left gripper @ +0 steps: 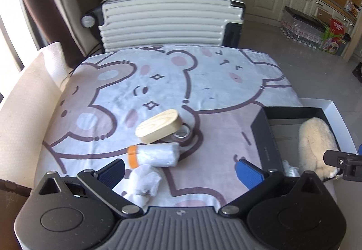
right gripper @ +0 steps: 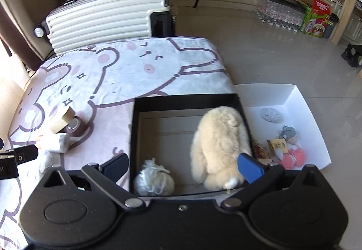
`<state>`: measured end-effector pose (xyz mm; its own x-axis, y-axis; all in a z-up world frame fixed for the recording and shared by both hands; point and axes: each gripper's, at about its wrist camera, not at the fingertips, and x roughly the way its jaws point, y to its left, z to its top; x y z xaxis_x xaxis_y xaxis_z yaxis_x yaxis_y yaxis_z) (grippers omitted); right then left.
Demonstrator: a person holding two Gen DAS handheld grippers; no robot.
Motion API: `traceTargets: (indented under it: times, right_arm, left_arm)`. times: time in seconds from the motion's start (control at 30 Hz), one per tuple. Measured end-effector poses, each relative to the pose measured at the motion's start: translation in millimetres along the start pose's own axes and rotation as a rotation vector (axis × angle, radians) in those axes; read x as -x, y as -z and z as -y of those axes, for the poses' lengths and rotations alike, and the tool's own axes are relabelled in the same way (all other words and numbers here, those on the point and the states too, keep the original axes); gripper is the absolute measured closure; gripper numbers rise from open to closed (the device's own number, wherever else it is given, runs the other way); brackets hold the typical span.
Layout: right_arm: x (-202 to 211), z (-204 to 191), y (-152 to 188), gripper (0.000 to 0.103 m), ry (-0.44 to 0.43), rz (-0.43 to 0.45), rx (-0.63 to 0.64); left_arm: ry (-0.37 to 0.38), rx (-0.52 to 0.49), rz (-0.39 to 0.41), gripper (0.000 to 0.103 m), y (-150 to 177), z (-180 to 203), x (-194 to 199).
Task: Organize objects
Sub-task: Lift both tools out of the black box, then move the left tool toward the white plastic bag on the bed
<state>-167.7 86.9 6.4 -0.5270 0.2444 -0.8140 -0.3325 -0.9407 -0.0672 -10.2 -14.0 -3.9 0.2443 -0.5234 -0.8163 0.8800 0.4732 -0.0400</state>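
Now right gripper (right gripper: 183, 167) spread wide, empty, plush toy (right gripper: 220, 148) w/in black box (right gripper: 187, 100) just ahead.

Counter (left gripper: 203, 82) covered by bear-print blanket. Lying on it, near centre: wooden oval block (left gripper: 158, 126) leaning on brown tape roll (left gripper: 181, 133); at 6 o'clock of these, orange-capped wrapped roll (left gripper: 153, 156), then crumpled white wrap (left gripper: 144, 183). Black box (right gripper: 135, 128) at 3 o'clock edge.
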Motion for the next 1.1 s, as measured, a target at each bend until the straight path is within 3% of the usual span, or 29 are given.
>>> traceTargets:
  times: [0.5,1.1]
  right_arm:
    - [0.2,-64.3,-6.8,0.000,-0.067,0.005,0.087]
    - [3.4,-82.4,-8.8,0.000,-0.080,0.014,0.100]
  left_arm:
    - [-0.068,0.078,0.011,0.000,7.8,-57.1,14.8]
    - [-0.080,0.089,0.014,0.000,10.6,-71.8,20.1]
